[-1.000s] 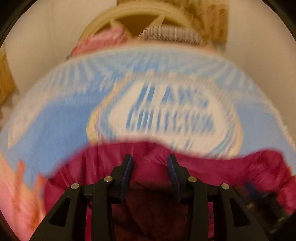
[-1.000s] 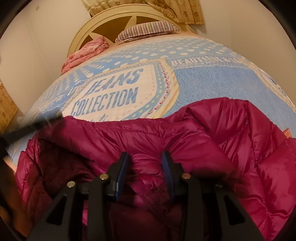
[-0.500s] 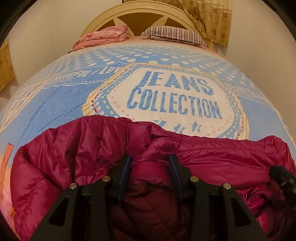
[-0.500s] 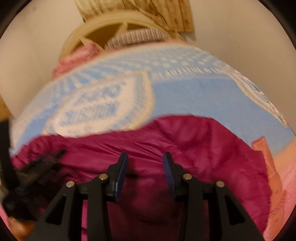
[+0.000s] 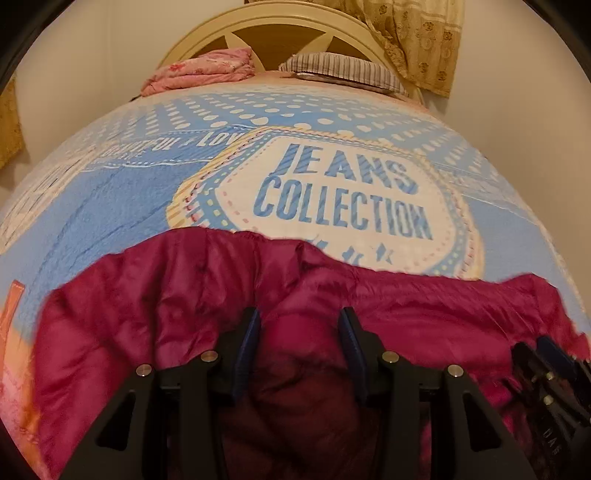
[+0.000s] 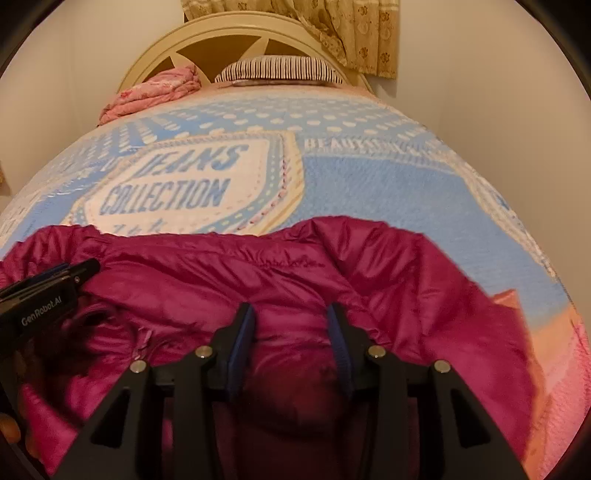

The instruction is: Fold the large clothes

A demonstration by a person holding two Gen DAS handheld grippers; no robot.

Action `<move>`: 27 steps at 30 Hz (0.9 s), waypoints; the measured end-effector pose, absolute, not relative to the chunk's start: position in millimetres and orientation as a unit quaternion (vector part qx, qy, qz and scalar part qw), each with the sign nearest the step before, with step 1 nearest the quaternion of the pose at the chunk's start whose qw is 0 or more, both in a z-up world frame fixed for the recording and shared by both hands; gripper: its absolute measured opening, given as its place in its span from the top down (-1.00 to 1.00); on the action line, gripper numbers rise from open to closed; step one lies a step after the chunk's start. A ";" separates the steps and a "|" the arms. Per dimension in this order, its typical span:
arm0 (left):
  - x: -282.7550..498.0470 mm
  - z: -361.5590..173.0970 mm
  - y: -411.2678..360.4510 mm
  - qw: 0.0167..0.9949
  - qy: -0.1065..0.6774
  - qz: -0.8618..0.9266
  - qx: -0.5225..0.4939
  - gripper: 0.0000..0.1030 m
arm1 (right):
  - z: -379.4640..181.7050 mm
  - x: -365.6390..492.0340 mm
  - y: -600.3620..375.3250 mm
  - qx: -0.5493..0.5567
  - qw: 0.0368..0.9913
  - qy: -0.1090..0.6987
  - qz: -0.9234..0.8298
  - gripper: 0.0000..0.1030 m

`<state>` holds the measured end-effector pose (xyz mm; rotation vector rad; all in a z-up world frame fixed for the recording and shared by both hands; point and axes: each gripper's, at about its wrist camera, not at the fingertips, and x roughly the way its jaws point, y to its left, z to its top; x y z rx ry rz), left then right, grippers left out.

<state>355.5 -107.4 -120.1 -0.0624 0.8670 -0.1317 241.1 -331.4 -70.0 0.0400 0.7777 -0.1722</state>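
Note:
A magenta puffer jacket lies crumpled on the near end of a bed with a blue "JEANS COLLECTION" blanket. The jacket also fills the lower half of the right wrist view. My left gripper sits low over the jacket's left part, jaws apart with a bulge of fabric between them. My right gripper sits over the jacket's right part, jaws apart with fabric between them. The right gripper shows at the left view's right edge; the left gripper shows at the right view's left edge.
At the bed's far end lie a folded pink blanket and a striped pillow against a cream headboard. A patterned curtain hangs at the back right. White walls flank the bed.
Both grippers swung over the jacket and have settled facing the headboard. The jacket's fabric has shifted and bunched between the jaws. The jaw openings look unchanged.

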 end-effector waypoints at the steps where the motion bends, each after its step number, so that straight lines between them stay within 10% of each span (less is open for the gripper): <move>1: 345.1 -111.9 -103.0 0.906 0.416 -0.073 -0.031 0.11 | -60.0 228.8 -330.3 0.026 0.929 0.359 -0.085 0.14; 6: 262.0 -59.6 -71.5 0.917 0.371 -0.146 0.002 0.01 | 3.4 125.2 -322.4 0.018 0.958 0.279 -0.056 -0.35; 10: 169.0 -27.3 -29.5 0.928 0.315 -0.197 0.043 -0.58 | 49.4 14.8 -327.3 0.009 0.972 0.229 -0.053 -0.66; 27: -40.4 -86.4 74.7 0.899 0.388 -0.204 -0.013 -0.66 | 80.8 -238.7 -361.5 0.097 0.961 0.259 0.013 -0.71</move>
